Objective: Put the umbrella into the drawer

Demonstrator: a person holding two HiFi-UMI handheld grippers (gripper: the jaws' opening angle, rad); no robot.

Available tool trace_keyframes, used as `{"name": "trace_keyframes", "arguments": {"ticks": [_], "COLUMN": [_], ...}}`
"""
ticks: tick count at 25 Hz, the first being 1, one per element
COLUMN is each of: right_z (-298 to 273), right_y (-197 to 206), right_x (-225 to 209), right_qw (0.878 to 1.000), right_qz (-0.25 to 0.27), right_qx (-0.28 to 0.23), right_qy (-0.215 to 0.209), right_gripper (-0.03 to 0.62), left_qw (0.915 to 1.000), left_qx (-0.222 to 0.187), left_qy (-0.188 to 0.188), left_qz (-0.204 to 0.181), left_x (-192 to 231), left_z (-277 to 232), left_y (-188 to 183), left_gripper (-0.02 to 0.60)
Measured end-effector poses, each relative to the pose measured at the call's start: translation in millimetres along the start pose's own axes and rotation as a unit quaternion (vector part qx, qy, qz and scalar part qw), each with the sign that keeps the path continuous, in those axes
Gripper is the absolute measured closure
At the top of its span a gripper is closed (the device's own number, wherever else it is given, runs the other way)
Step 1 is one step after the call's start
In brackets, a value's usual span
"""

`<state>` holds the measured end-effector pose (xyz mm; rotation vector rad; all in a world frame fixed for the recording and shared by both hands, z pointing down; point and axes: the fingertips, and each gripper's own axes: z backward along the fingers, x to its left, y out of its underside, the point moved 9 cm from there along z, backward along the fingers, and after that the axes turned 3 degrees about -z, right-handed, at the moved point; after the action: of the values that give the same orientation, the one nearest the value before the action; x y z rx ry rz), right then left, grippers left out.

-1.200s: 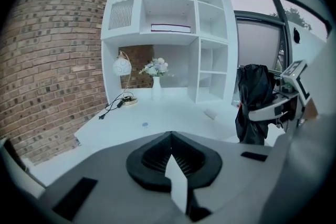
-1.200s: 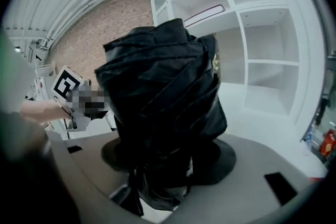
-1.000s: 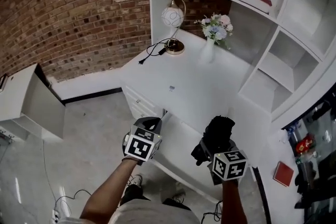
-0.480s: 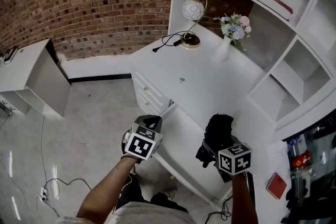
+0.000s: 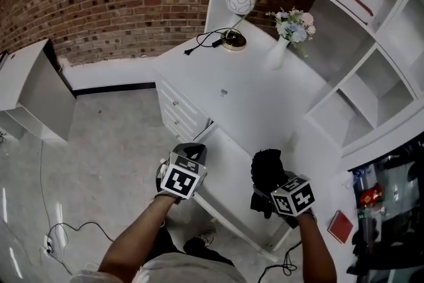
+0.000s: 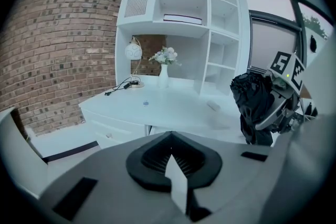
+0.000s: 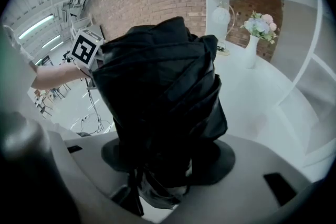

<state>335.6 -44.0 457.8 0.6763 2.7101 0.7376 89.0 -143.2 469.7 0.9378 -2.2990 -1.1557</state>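
HOME OFFICE: A person stands at a white counter (image 5: pixel 252 109) with 2 handheld tools. The right tool (image 5: pixel 273 190) is clamped round one end of a folded black umbrella (image 5: pixel 267 168) and holds it upright just above the open drawer (image 5: pixel 225 166). The left tool (image 5: pixel 191 157), its jaws pressed together with nothing between them, hovers at the drawer's front left corner.

The step in hand appears to be the lowering. The umbrella would best be tipped flat and laid along the drawer's length, clear of the front panel, before the grip is let go. Its loose canopy folds could catch on the counter's edge above the drawer.

Beyond the drawer, on the counter, are a globe lamp (image 5: pixel 237 0) with its cable (image 5: pixel 202 43) lying loose, a vase of flowers (image 5: pixel 289 26) and 1 object (image 5: pixel 224 93) too small to identify. None of them is over the drawer. The left tool is the nearest thing to the umbrella's way down.
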Motion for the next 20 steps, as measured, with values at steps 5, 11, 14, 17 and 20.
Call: {"name": "trace_keyframes", "arguments": {"ticks": [5, 11, 14, 17, 20], "right_z": [-23.6, -57.9, -77.5, -96.2, -115.0], "right_y": [6.4, 11.7, 11.2, 11.1, 13.1], "right_x": [5.6, 9.2, 10.9, 13.1, 14.8], "right_qw": [0.998, 0.987, 0.979, 0.972, 0.965], "right_qz": [0.012, 0.037, 0.047, 0.055, 0.055], "right_qx": [0.065, 0.148, 0.185, 0.216, 0.243], "right_qy": [-0.022, -0.054, -0.068, -0.076, -0.083], "right_gripper": [0.345, 0.345, 0.345, 0.345, 0.345], "left_qw": [0.9999, 1.0, 0.9999, 0.9999, 0.9998], "left_qx": [0.001, 0.002, 0.005, 0.009, 0.015], "left_qy": [0.007, 0.007, 0.007, 0.008, 0.011], "left_qz": [0.007, 0.001, 0.005, 0.009, 0.011], "left_x": [7.7, 12.1, 14.6, 17.0, 18.3], "left_z": [-9.9, -18.4, -19.7, -19.6, -20.1], "left_y": [6.0, 11.7, 17.6, 23.9, 29.6], "left_gripper": [0.588, 0.588, 0.588, 0.588, 0.588]}}
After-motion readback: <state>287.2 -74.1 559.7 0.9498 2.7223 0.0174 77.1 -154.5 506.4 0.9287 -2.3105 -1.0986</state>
